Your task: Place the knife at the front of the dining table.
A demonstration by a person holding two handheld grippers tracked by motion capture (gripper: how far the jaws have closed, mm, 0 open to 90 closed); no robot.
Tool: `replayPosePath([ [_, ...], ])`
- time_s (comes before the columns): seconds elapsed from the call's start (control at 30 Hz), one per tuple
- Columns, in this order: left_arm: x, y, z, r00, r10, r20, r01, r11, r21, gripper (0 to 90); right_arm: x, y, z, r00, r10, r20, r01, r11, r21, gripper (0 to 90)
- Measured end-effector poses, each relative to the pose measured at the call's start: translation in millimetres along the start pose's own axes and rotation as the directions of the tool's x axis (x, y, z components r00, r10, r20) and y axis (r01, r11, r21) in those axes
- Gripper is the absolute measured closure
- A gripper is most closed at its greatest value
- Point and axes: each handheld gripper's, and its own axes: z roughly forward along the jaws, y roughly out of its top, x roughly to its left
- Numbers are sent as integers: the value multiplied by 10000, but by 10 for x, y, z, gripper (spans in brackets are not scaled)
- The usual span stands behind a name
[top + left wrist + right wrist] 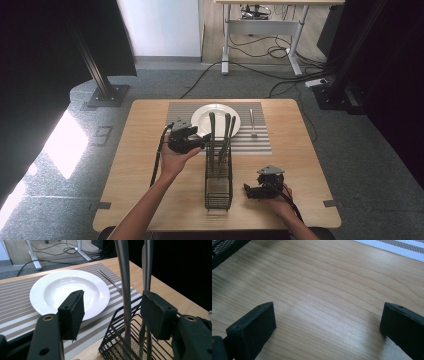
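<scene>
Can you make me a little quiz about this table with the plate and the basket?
1. True or false: the fork lies on the plate.
2. What stands in the basket? A) utensil handles B) flowers C) pencils
3. Fill in: the left gripper has its jaws ____ around a handle.

Key: 1 false, the fork lies on the placemat beside the plate. 2 A. 3 open, the pads do not press on it.
</scene>
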Motion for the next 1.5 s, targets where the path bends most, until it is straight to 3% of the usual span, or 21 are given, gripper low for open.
replayPosePath([
  [0.43, -36, 61, 180, 10000, -66, -51, 67, 9999, 124, 380, 0, 1, 3, 10000, -8, -21, 7, 10000, -22, 0],
  [0.77, -41, 42, 284, 9999, -56, -147, 58, 9999, 120, 495, 2, 1, 3, 10000, -30, -47, 30, 10000, -24, 1],
  [1.23, -22, 37, 308, 9985, -108, 543, 99, 9998, 163, 660, 4, 1, 2, 10000, -50, -66, 49, 10000, -24, 2],
  [1.5, -6, 47, 287, 9937, -322, 1076, 314, 9995, 90, 768, 4, 1, 0, 10000, -59, -65, 58, 10000, -16, 4],
])
